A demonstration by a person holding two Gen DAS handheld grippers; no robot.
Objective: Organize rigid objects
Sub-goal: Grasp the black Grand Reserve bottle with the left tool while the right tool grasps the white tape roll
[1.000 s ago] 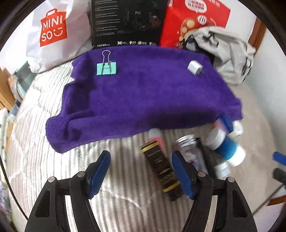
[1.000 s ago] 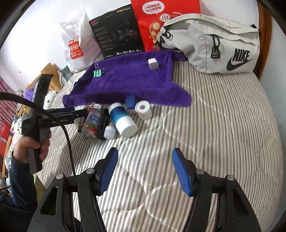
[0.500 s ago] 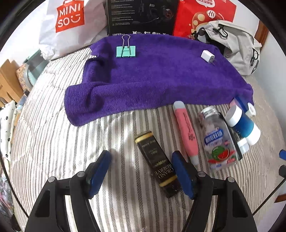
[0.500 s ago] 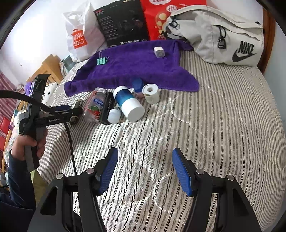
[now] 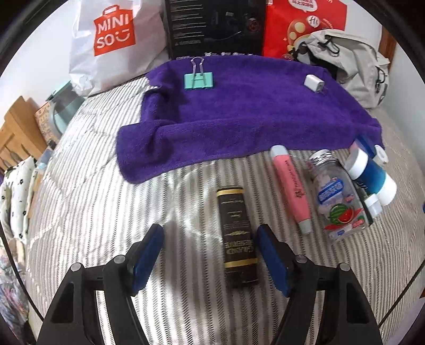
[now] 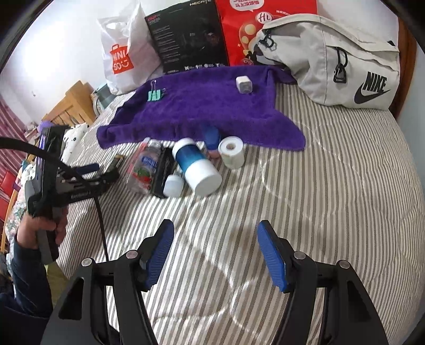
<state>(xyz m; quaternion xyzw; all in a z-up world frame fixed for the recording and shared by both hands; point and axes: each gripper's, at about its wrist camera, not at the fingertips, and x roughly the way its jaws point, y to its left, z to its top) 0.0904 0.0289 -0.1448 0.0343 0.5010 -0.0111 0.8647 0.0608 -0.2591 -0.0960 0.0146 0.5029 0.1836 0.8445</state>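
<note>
A black and gold box point(image 5: 237, 234) lies on the striped bed, its near end between the blue pads of my open left gripper point(image 5: 209, 254), nearer the right pad. To its right lie a pink tube point(image 5: 290, 185), a clear watermelon-label bottle point(image 5: 337, 197) and a blue and white bottle point(image 5: 372, 172). A purple towel point(image 5: 252, 114) behind holds a teal binder clip point(image 5: 198, 79) and a white charger point(image 5: 313, 83). My right gripper point(image 6: 215, 252) hangs open over bare bedding, with the blue and white bottle point(image 6: 196, 164) and a white tape roll point(image 6: 231, 151) ahead of it.
A white shopping bag point(image 5: 111, 42), a black box point(image 5: 215, 26), a red bag point(image 5: 300, 24) and a grey Nike bag point(image 6: 337, 61) line the wall behind the towel. Wooden furniture point(image 6: 70, 106) stands left of the bed. A person's hand point(image 6: 39, 228) holds the left gripper.
My left gripper has pulled back and swung left, so the black and gold box now lies straight between its pads. The right gripper has edged closer to the bottles.
</note>
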